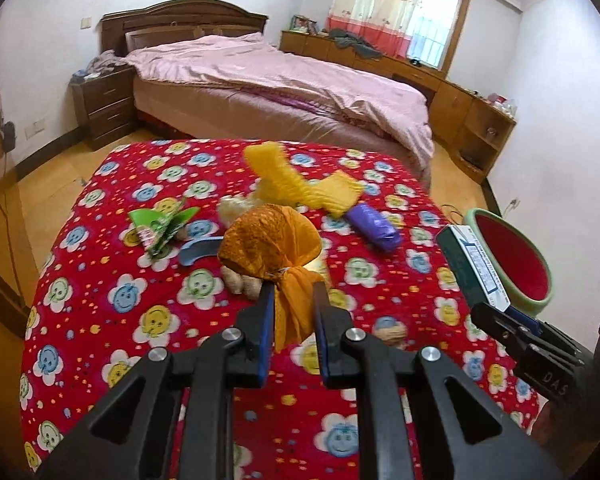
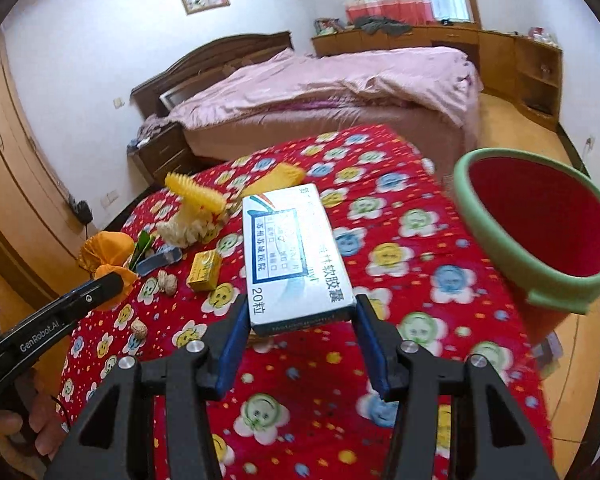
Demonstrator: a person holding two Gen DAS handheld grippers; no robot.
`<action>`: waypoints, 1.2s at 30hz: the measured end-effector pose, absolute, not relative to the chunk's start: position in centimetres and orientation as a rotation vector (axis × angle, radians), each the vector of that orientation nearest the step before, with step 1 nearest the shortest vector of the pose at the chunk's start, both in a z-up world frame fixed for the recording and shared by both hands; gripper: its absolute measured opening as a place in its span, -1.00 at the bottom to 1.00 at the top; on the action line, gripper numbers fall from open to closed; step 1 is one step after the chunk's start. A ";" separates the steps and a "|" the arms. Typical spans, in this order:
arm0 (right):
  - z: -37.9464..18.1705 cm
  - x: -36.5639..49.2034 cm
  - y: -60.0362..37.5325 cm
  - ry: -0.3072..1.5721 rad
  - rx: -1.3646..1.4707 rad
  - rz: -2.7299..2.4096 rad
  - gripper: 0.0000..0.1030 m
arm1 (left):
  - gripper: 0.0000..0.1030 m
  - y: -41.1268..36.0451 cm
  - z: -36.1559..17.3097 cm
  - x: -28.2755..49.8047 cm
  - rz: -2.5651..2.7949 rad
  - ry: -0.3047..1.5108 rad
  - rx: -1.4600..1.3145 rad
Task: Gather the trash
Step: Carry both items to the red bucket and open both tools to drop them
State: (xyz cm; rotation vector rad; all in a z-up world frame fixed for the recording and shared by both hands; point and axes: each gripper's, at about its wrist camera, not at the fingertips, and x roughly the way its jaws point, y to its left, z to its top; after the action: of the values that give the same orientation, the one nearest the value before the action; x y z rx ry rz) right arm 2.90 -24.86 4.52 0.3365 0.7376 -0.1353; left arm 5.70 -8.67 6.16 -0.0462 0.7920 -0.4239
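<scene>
Trash: scattered over a table under a red smiley-flower cloth (image 1: pixel 100 320); two pieces are held in the grippers, the rest lie on the cloth.
Bed: pink-covered bed (image 1: pixel 260 80) with a dark wooden headboard, at 12 o'clock beyond the table in the left wrist view.
Bin: red bin with a green rim (image 2: pixel 496 236), at 2 o'clock in the right wrist view, just off the table's edge, its mouth tilted toward the camera.
Medicine box: white-and-blue carton (image 2: pixel 296 256) printed with Chinese text and "20", pinched across its near end by the right gripper (image 2: pixel 298 312), tongs pressed on its two sides; it is held above the cloth, near the bin's rim.
Orange mesh bag: bundled orange netting (image 1: pixel 270 240), its knotted tail caught between the left gripper (image 1: pixel 292 290) tongs, which are pressed close on it.
Yellow foam netting: crumpled yellow sleeve (image 1: pixel 296 178), at 12 o'clock past the mesh bag.
Purple wrapper: purple roll (image 1: pixel 374 226), at 1 o'clock, beside the foam netting.
Green packet: torn green wrapper (image 1: pixel 160 226), at 10 o'clock, with a blue scoop-shaped piece (image 1: pixel 198 250) beside it.
Yellow box: small yellow carton (image 2: pixel 205 271), at 10 o'clock of the right gripper.
Peanut shells: one (image 2: pixel 168 282) beside the yellow box, another (image 2: pixel 139 328) nearer the camera.
</scene>
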 end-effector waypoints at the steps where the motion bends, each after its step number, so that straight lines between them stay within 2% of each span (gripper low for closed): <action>1: 4.8 2.4 -25.1 0.729 0.340 -0.144 0.05 | -0.66 -9.0 6.4 5.6 -0.436 0.790 -0.043; 15: 7.1 -2.6 -31.5 0.634 0.398 -0.298 0.05 | -0.66 -16.6 7.9 4.8 -0.614 0.803 0.024; 36: 6.2 -5.1 -41.9 0.591 0.477 -0.469 0.05 | -0.66 -31.2 7.6 5.2 -0.833 0.804 0.170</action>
State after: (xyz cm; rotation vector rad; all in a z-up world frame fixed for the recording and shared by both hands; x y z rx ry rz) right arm -5.06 -41.93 6.23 0.4765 0.5905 -0.4692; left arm 5.21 -31.20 7.63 0.1703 0.8040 -0.8326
